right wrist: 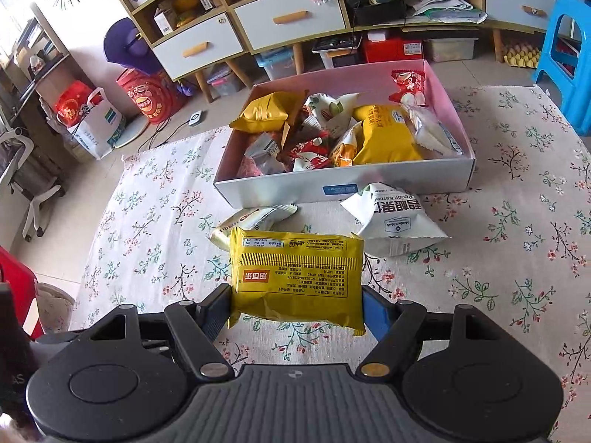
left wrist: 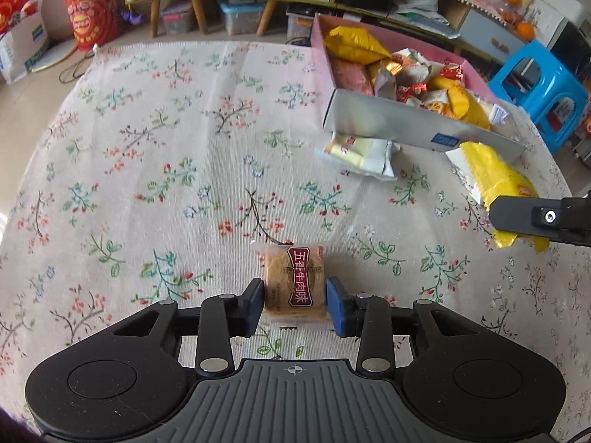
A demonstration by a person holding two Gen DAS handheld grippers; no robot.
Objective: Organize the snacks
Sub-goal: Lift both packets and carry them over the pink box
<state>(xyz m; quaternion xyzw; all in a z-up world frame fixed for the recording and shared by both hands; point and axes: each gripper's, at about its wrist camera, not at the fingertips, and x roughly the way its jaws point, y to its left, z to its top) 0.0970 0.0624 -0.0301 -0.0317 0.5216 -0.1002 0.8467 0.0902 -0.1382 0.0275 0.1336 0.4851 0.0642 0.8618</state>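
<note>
Left tool (left wrist: 295,295) around small clear-wrapped brown biscuit w/ dark red label (left wrist: 295,282), pads just beside its sides, contact unclear; pkt resting on floral-cloth desk (left wrist: 147,147); right tool (right wrist: 295,304) clamped on yellow foil snack pkt (right wrist: 297,277), held above desk, near pink-lined cardboard box (right wrist: 448,101) of snacks.

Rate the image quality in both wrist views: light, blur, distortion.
Left wrist view: even daylight, sharp on the brown snack, strong fisheye bending of the cloth, dark vignette in the corners. Right wrist view: bright glare at the upper left, print on the yellow packet readable, cabinets curved by the lens.
</note>
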